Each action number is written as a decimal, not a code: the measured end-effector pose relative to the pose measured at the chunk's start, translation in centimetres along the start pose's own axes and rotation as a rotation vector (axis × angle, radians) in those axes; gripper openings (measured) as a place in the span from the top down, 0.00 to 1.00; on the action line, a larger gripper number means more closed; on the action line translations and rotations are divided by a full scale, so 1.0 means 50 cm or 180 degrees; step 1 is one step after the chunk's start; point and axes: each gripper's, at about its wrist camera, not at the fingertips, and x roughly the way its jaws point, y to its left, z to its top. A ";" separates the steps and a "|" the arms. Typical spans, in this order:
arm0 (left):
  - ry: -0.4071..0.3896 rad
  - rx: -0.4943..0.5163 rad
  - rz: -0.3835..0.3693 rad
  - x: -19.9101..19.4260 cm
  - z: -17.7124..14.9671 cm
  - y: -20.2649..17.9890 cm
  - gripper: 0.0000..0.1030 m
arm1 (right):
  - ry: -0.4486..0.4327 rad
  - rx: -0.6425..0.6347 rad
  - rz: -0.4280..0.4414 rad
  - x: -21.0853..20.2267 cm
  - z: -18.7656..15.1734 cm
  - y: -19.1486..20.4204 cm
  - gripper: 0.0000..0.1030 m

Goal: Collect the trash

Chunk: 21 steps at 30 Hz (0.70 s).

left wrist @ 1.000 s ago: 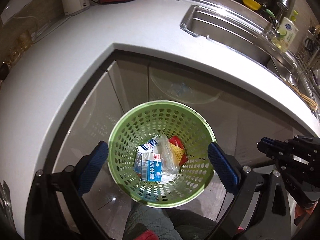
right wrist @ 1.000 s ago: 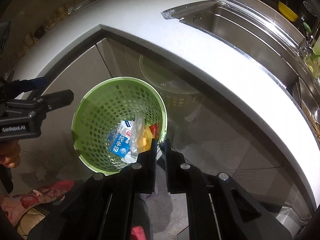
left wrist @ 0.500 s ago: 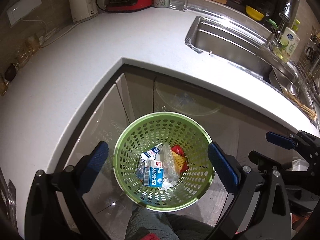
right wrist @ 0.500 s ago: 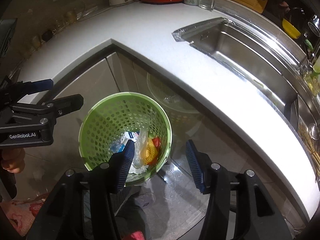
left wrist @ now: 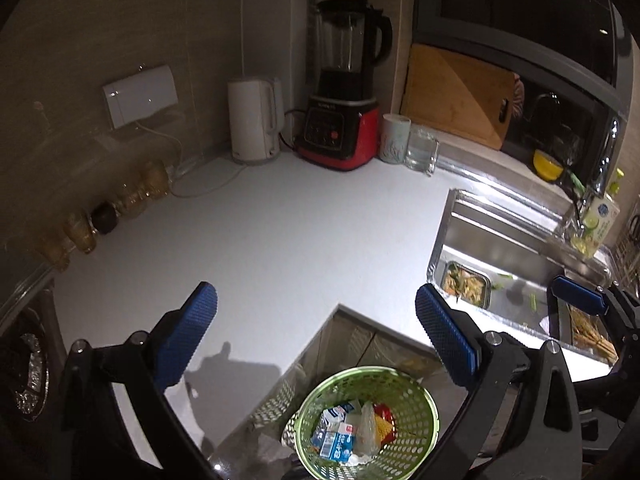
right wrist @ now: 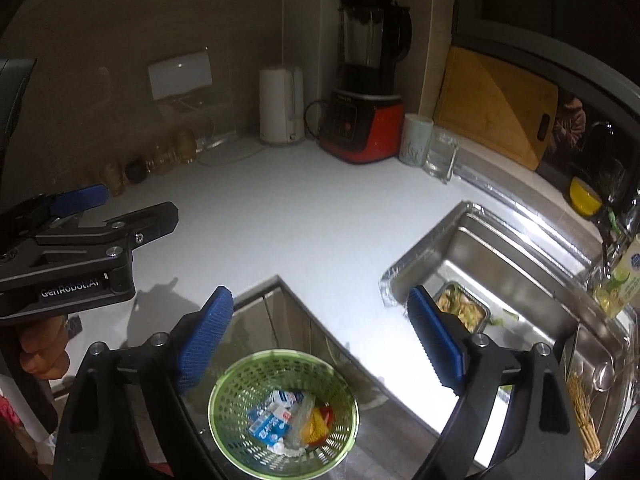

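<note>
The green basket [right wrist: 283,408] is sitting on the floor below the bench [left wrist: 280,248] corner, holding cartons and wrappers, while the right tool [right wrist: 320,340], jaws just opened and empty, and the left tool [left wrist: 316,344], also gaping empty, are hovering above, seemingly seeking more trash

Both views are dim and fisheye-bent, black at the corners. Light pools on the white counter [left wrist: 280,248], glaring on the sink [right wrist: 516,240] rim toward 3 o'clock. Gripper shadows fall at 7 o'clock; walls stay murky, slightly blurred.
</note>
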 end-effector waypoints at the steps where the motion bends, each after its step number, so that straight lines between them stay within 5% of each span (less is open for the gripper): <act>1: -0.0052 -0.0019 0.0027 -0.009 0.013 0.006 0.08 | -0.0055 -0.0010 0.0007 -0.005 0.014 0.003 0.12; 14: -0.0159 -0.0166 0.0153 -0.043 0.039 0.045 0.08 | -0.0189 -0.0058 0.0043 -0.021 0.062 0.036 0.09; 21: -0.0432 -0.0180 0.0382 -0.120 0.096 0.060 0.08 | -0.0541 -0.0092 -0.0023 -0.093 0.128 0.046 0.03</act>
